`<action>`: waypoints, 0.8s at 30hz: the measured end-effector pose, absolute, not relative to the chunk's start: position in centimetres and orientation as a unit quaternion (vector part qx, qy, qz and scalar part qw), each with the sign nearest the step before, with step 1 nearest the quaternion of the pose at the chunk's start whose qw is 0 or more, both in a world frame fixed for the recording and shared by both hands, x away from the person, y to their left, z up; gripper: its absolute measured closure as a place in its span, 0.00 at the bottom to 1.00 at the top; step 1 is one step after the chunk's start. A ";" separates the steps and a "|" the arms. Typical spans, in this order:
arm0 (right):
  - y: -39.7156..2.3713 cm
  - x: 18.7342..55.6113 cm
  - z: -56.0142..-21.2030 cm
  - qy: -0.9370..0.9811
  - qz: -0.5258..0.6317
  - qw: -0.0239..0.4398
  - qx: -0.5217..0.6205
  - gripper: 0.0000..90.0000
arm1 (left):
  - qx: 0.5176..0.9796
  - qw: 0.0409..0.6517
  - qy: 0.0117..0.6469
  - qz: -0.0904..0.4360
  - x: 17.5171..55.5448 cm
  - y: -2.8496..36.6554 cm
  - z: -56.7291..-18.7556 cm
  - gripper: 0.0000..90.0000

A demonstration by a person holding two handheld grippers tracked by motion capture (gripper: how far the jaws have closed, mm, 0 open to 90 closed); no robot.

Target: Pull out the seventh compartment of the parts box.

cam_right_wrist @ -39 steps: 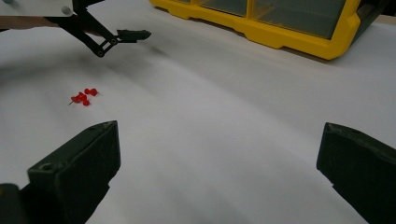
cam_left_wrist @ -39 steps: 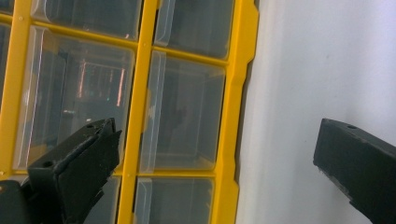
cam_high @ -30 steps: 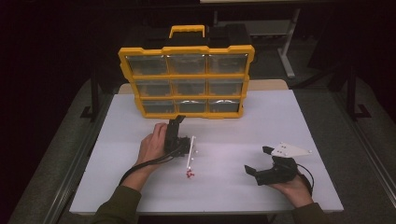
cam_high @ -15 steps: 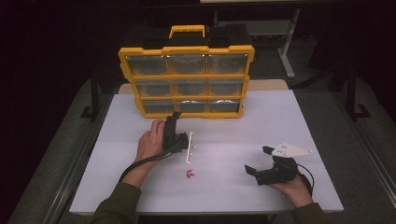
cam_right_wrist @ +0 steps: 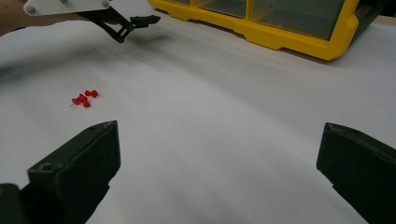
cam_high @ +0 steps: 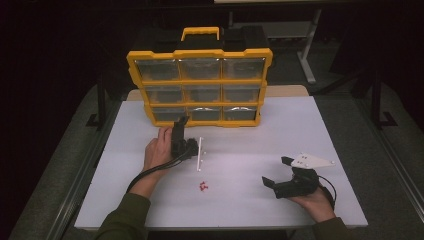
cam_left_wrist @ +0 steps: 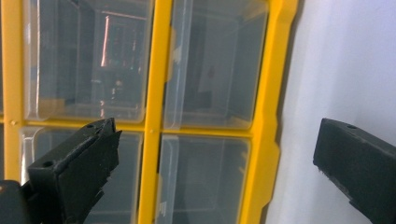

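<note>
A yellow organizer point(cam_high: 200, 81) with clear drawers stands upright at the back of the white table point(cam_high: 260, 145). My left gripper point(cam_high: 181, 128), turned on its side in the left hand, is open close in front of the bottom-left drawer. In the left gripper view its jaws point(cam_left_wrist: 215, 140) frame the clear drawers point(cam_left_wrist: 205, 70) and a yellow divider point(cam_left_wrist: 152, 140), with nothing between them. Some small red push pins point(cam_high: 202, 186) lie loose mid-table. My right gripper point(cam_high: 276, 171) rests open at the front right, and its jaws point(cam_right_wrist: 219, 140) point over bare table, right of the pins point(cam_right_wrist: 84, 99).
The organizer's yellow base point(cam_right_wrist: 280, 32) and my left gripper point(cam_right_wrist: 135, 22) appear at the top of the right gripper view. Dark floor and metal table legs point(cam_high: 306, 55) lie beyond the table. White tabletop lies between the pins and the right gripper.
My left gripper has moved forward, away from the push pins and up to the organizer's bottom row. The right gripper and the pins have stayed put.
</note>
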State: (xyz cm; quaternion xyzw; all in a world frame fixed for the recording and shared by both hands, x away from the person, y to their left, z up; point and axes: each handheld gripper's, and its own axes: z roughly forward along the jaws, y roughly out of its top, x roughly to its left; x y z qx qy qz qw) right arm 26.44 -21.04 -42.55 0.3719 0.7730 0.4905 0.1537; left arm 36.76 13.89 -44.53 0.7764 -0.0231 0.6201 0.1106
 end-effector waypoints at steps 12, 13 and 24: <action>-21.1 26.4 -42.6 0.772 0.490 0.153 0.374 0.00 | 0.771 0.092 -0.012 0.630 37.7 15.0 -44.6 0.00; -21.1 26.4 -42.6 0.772 0.490 0.153 0.374 0.00 | 0.770 0.090 -0.012 0.631 37.8 15.1 -44.6 0.00; -21.1 26.4 -42.6 0.772 0.491 0.153 0.375 0.00 | 0.766 0.065 -0.005 0.640 38.7 16.1 -44.4 0.00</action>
